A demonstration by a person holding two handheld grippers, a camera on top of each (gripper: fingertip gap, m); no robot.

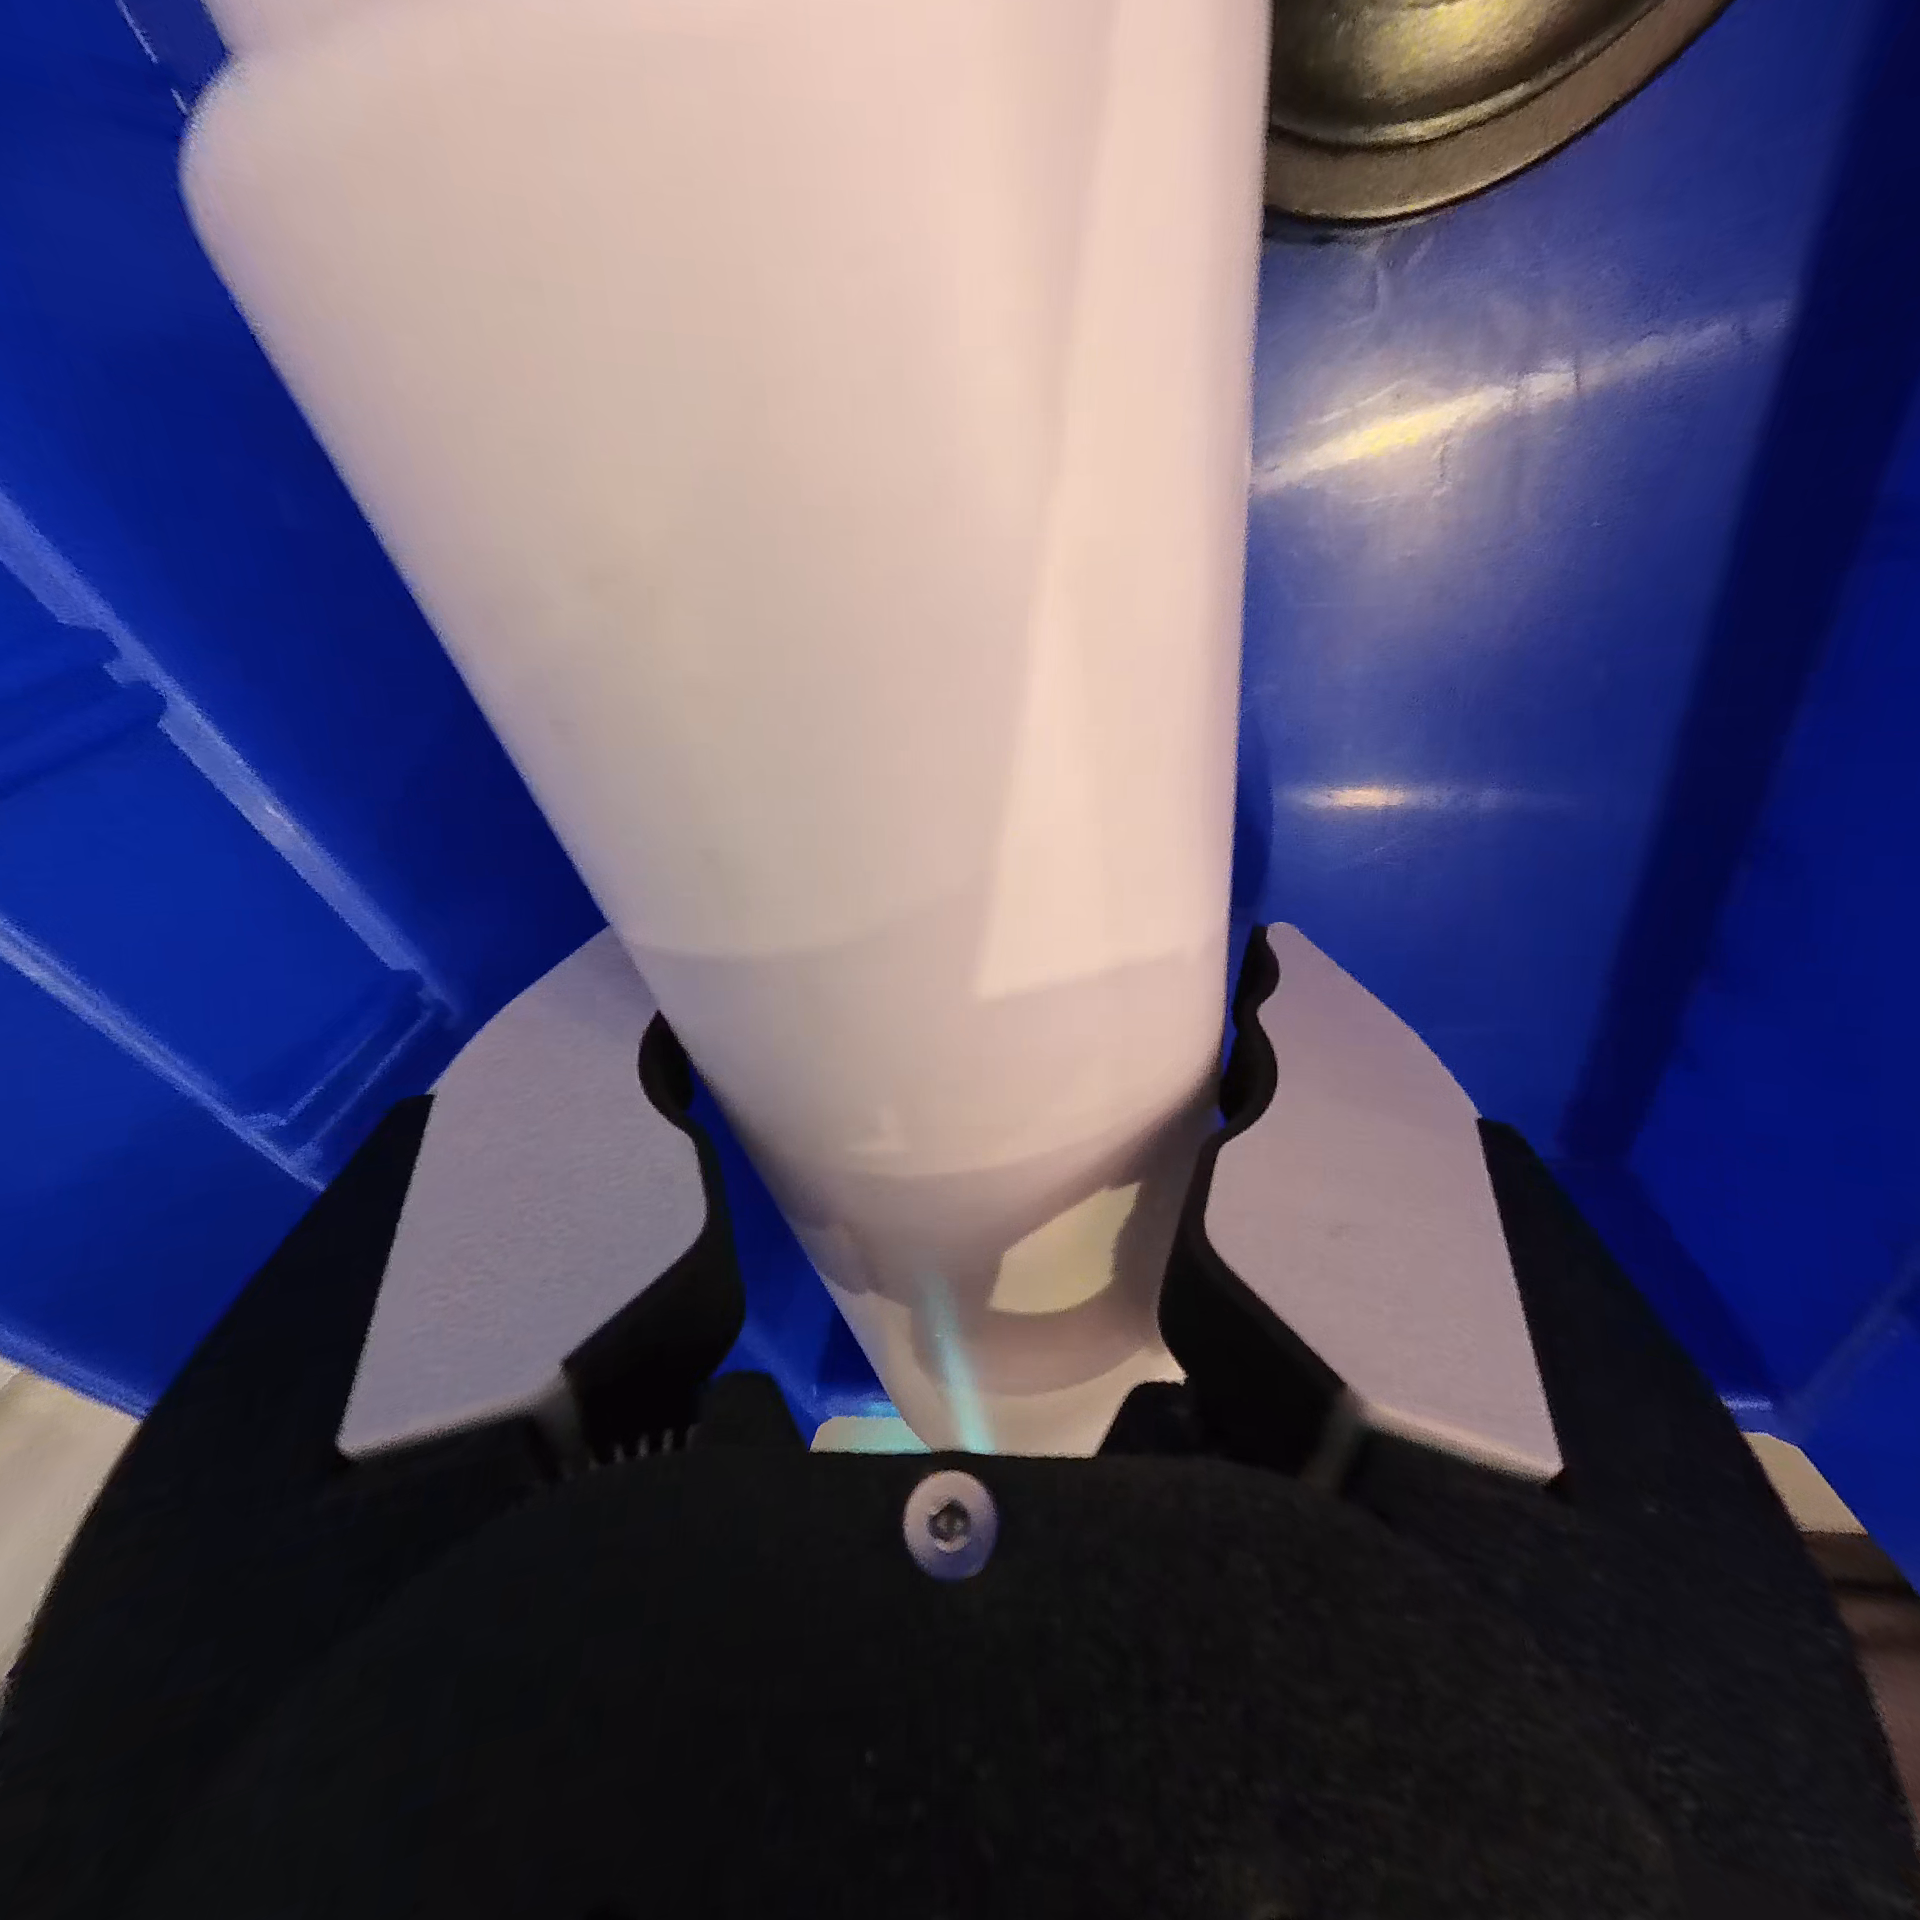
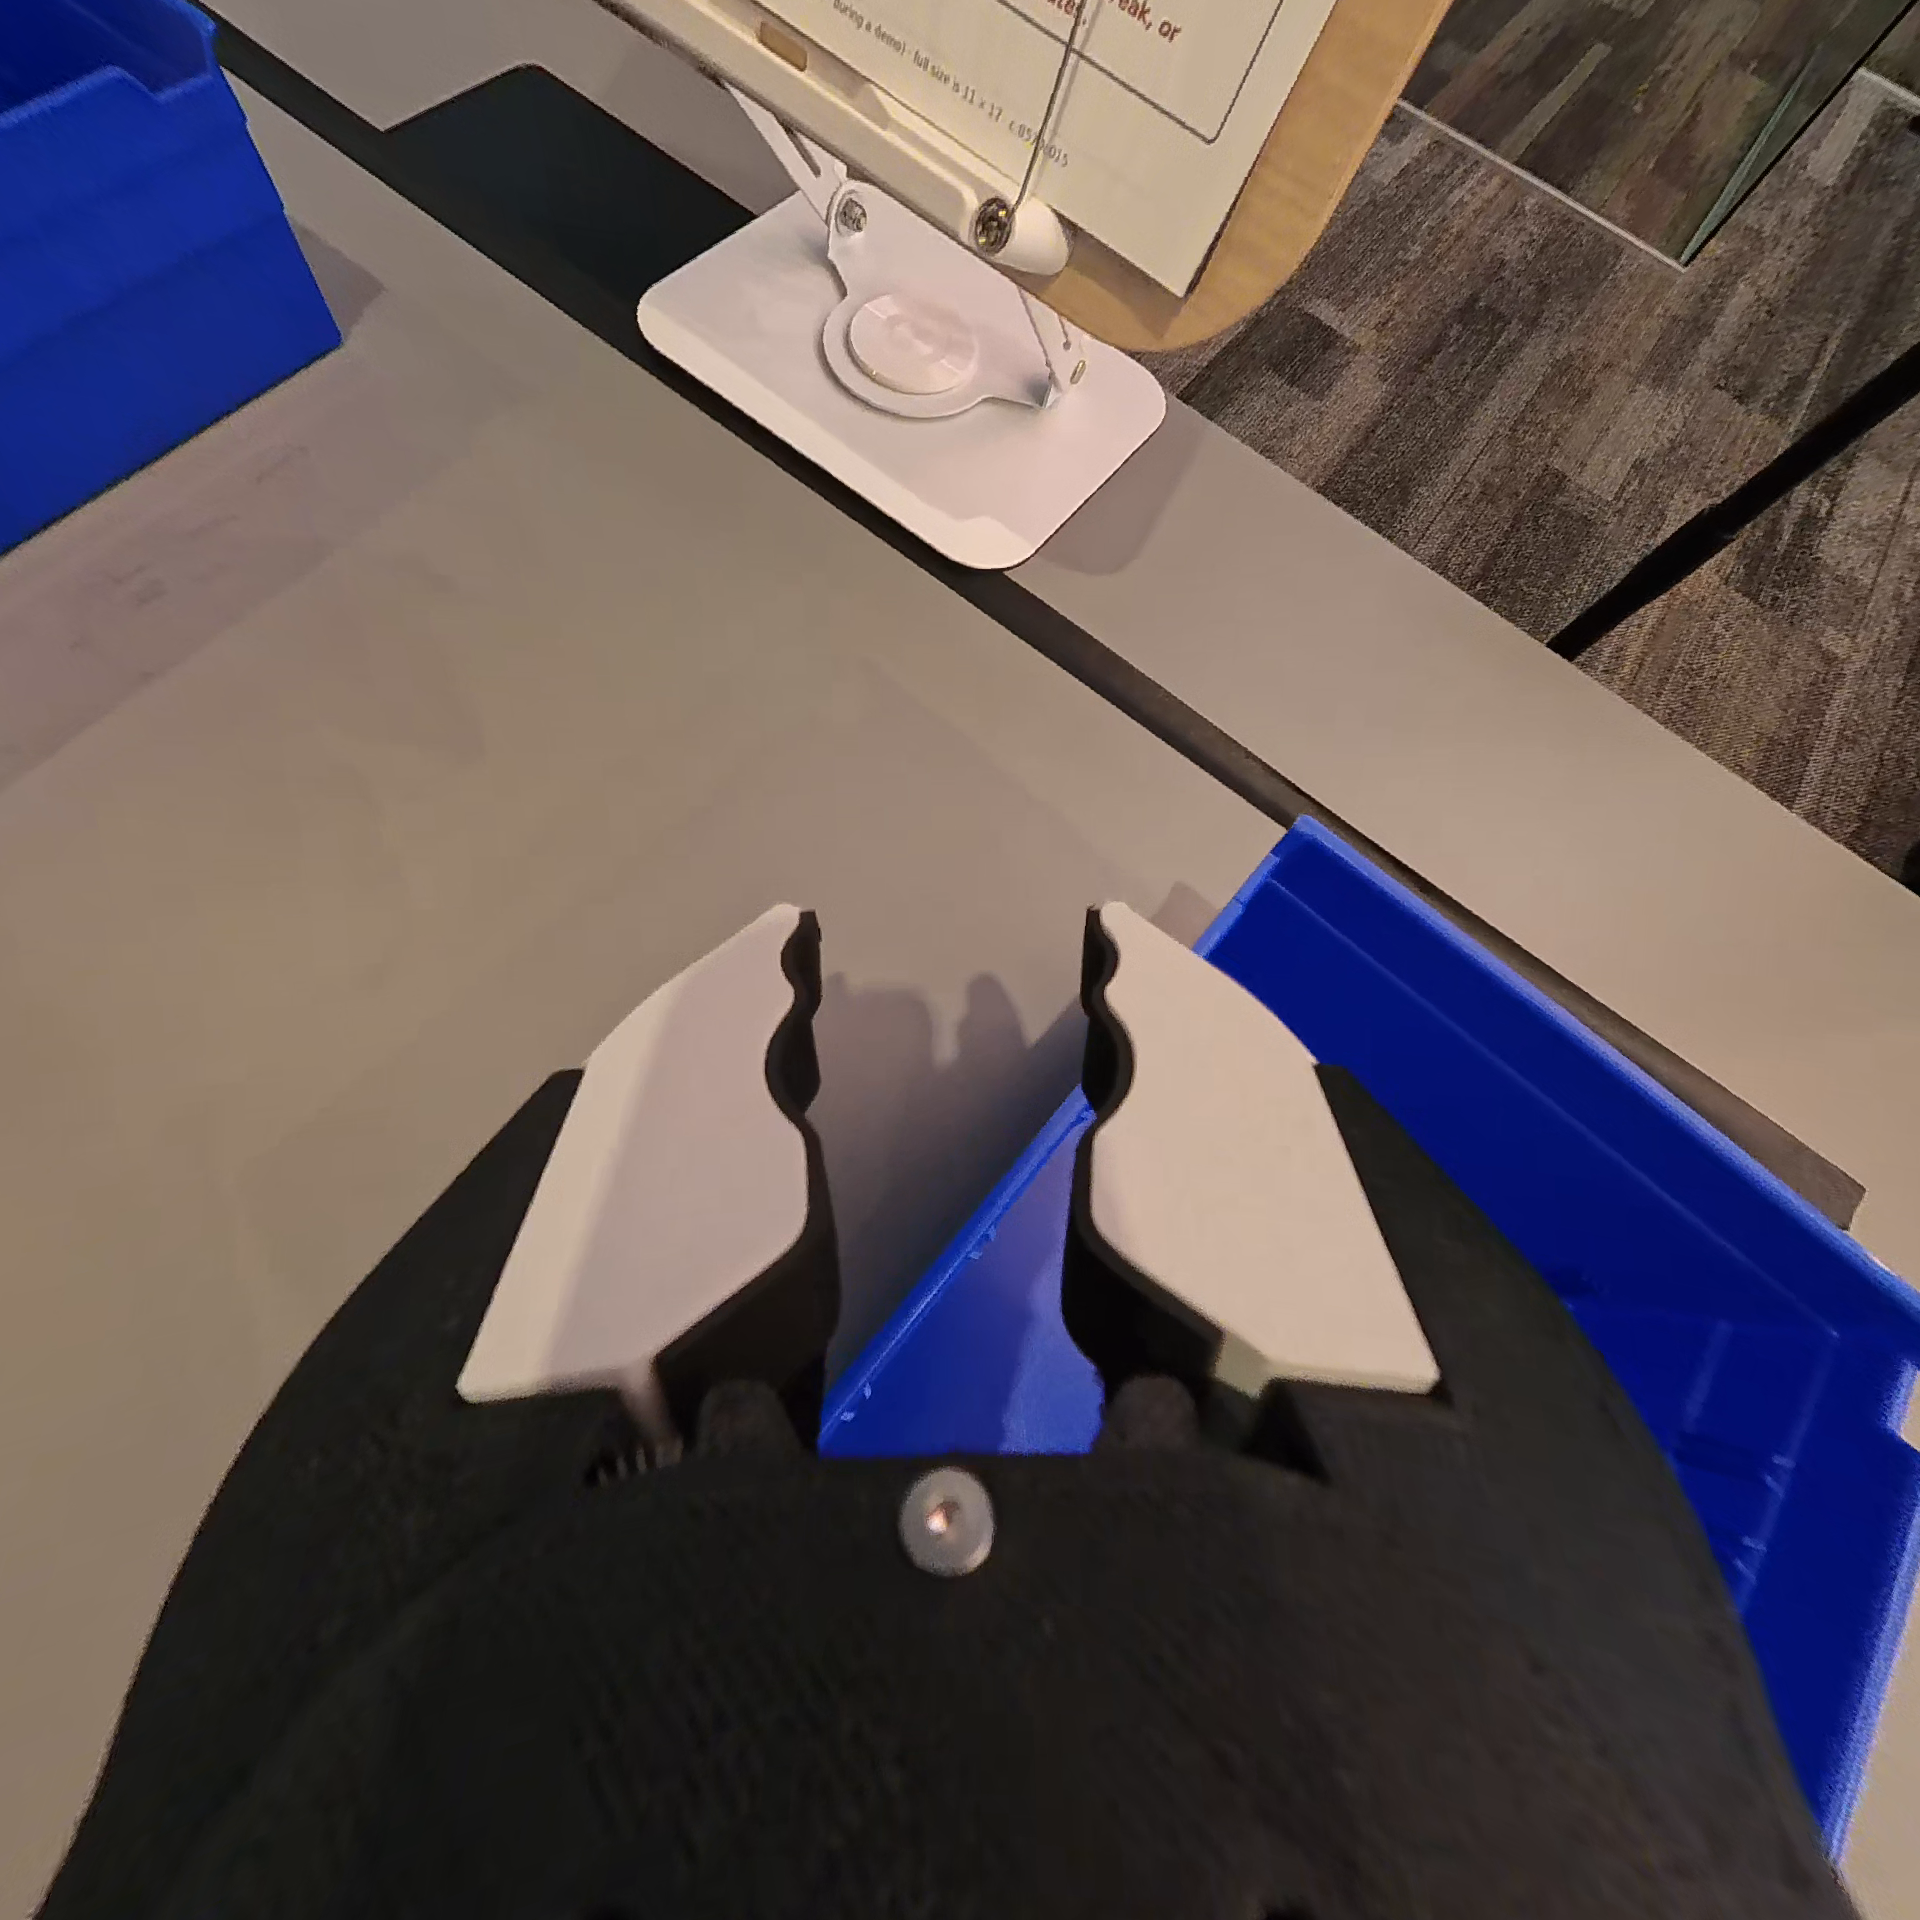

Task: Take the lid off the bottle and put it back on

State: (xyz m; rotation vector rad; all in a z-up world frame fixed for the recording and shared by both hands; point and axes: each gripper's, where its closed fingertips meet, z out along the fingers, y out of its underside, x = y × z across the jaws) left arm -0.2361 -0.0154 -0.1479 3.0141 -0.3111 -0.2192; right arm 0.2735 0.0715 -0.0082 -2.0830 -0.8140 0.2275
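Observation:
A pale white bottle (image 1: 727, 520) fills the left wrist view, running forward and upward from my left gripper (image 1: 956, 997). The left gripper's fingers (image 1: 1252, 1039) press against the bottle's sides at its near end, so it is shut on the bottle. The bottle is over the inside of a blue bin (image 1: 1558, 623). The bottle's far end runs out of the top of the frame and no lid shows. My right gripper (image 2: 951, 935) is open and empty, above the grey table (image 2: 416, 727) and the corner of a blue bin (image 2: 1558, 1195).
A round brass-coloured metal object (image 1: 1434, 94) lies in the bin beyond the bottle. A second blue bin (image 2: 125, 260) stands at the table's far left. A white stand (image 2: 904, 416) holding a sign sits at the far edge. Carpeted floor lies beyond on the right.

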